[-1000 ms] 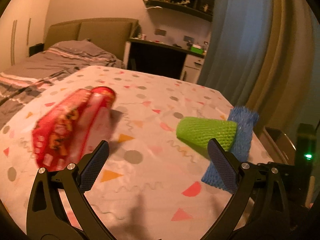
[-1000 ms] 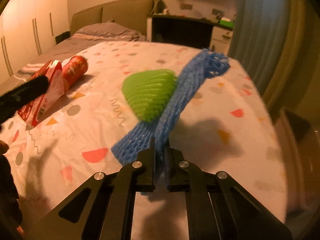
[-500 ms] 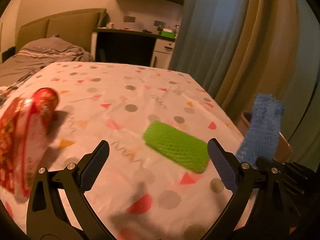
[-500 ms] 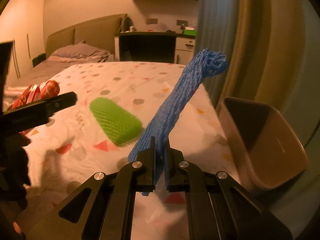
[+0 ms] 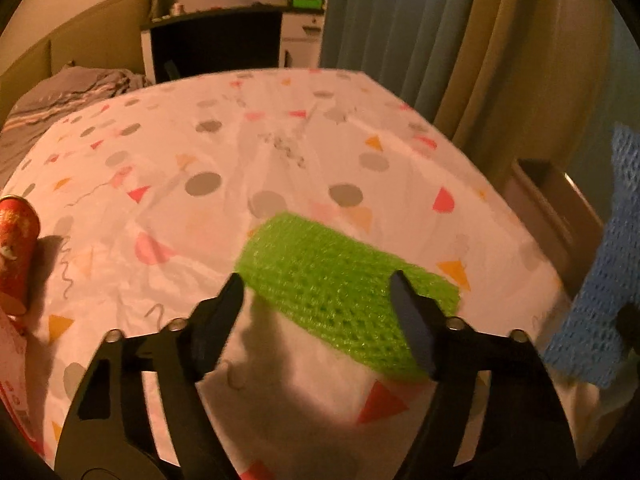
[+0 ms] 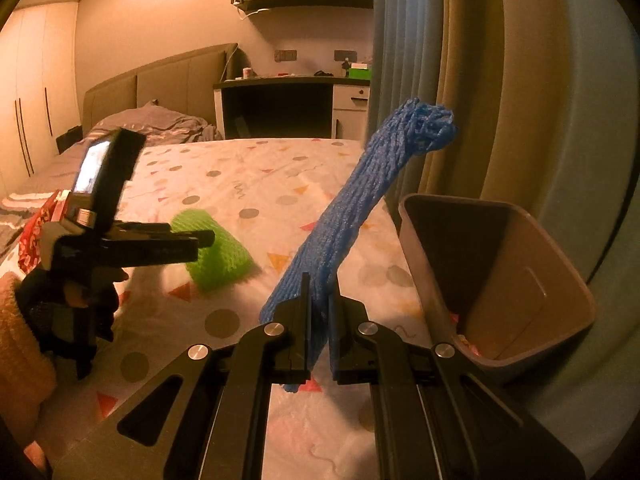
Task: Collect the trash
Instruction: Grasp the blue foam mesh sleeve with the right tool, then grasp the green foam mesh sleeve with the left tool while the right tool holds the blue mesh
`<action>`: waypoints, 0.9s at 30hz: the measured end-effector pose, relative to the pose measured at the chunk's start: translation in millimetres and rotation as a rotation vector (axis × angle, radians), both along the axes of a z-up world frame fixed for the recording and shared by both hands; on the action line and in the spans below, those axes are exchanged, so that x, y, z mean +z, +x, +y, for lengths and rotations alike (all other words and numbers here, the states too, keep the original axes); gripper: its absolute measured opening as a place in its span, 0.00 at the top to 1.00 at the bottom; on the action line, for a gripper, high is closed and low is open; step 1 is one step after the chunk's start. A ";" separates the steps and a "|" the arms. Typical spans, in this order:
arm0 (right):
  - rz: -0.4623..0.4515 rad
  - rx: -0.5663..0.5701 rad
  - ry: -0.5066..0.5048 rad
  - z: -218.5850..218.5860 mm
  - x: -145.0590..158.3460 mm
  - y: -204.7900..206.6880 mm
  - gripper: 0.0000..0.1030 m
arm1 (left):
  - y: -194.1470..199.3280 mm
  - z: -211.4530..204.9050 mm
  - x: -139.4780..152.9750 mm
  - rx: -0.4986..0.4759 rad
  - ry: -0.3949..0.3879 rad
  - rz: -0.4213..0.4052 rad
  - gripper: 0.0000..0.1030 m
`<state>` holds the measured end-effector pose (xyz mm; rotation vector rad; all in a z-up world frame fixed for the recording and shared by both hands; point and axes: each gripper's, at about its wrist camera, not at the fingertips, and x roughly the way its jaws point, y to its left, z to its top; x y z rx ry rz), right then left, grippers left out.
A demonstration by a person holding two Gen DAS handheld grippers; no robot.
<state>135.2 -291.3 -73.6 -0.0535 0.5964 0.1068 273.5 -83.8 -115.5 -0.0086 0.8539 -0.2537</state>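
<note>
Patterned cloth (image 5: 280, 152) with dots and triangles covers the work surface; bed, desk and curtains stand behind it. Left wrist view: my left gripper (image 5: 316, 300) has its jaws spread wide, with nothing between them, poised over the near end of the green foam net (image 5: 340, 288), which lies flat on the cloth; I cannot tell whether the fingertips touch it. A red can (image 5: 16, 248) lies at the left edge of the cloth, well apart from the green net. The blue foam net (image 5: 600, 280) shows at the right edge of this view, raised off the cloth, with the rim of the brown bin (image 5: 560, 204) behind it, beside the table edge. Right wrist view: my right gripper (image 6: 319, 320) is clamped on the lower part of the blue foam net (image 6: 360, 208), which stands up and tilts to the right, its bunched top near the curtain (image 6: 500, 80). The brown bin (image 6: 520, 280) sits just to the right of the net, mouth open toward the camera, with some items at its bottom. My left gripper (image 6: 200, 240) appears at left, side on, above the green foam net (image 6: 220, 256) on the cloth (image 6: 260, 184).
</note>
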 end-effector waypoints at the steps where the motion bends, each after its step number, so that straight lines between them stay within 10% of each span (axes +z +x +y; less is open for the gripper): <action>1: 0.000 -0.001 0.001 0.0 0.1 0.5 0.93 | 1.0 0.2 -1.4 -0.004 0.002 0.010 0.38; 10: 0.001 0.000 0.022 -4.8 -0.5 -3.1 0.93 | -3.9 -9.6 -0.6 -0.061 -0.011 0.001 0.87; 27: -0.072 -0.022 0.046 -21.9 20.0 -18.4 0.93 | -71.5 -30.0 87.5 -0.116 -0.066 -0.272 0.90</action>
